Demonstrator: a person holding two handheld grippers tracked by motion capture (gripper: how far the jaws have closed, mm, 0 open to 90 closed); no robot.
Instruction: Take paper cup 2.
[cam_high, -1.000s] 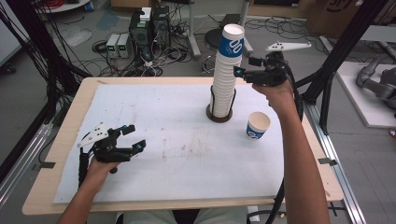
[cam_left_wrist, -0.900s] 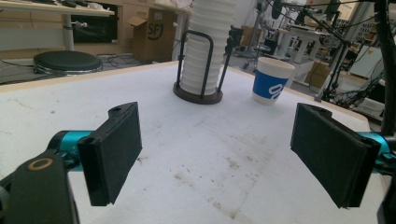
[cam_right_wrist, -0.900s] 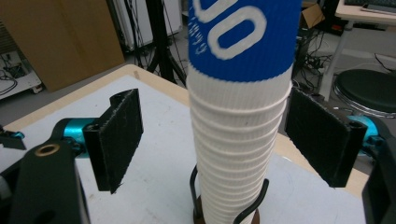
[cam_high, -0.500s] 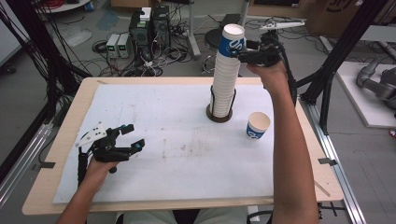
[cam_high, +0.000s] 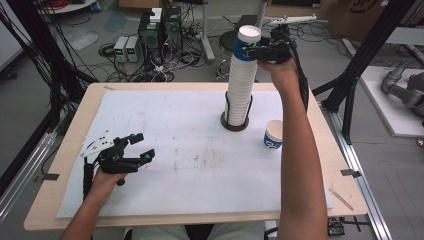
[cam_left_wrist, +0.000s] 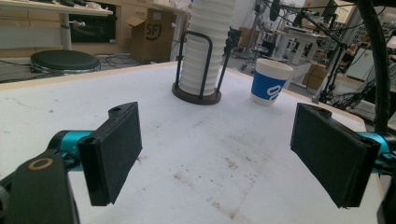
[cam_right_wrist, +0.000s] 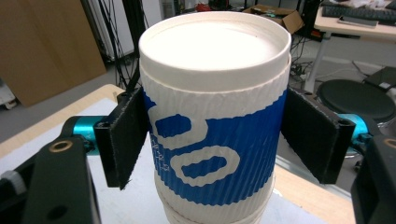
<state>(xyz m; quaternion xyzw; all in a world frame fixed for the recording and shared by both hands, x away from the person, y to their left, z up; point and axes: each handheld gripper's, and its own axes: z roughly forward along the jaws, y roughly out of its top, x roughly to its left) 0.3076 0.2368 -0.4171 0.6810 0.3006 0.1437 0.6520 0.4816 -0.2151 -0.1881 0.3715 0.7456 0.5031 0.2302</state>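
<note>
High view, and the right gripper (cam_high: 256, 50) is up at the very top of the tall cup stack (cam_high: 240, 95), which stands in its dark wire holder (cam_high: 235, 120) toward the far side of the worktop (cam_high: 65, 145). Its jaws have just been closing, and the top cup (cam_high: 248, 42), white with a blue band, sits right between them. Over to the right gripper view: the black pads press against both sides of that top cup (cam_right_wrist: 212, 116), one on the left of the blue band, one on the right, so it is clamped on it. A single cup (cam_high: 273, 136) stands upright on the white sheet, just to the right of the holder. Down at the near left, the left gripper (cam_high: 142, 147) hovers low over the sheet, jaws spread wide with nothing between them.
</note>
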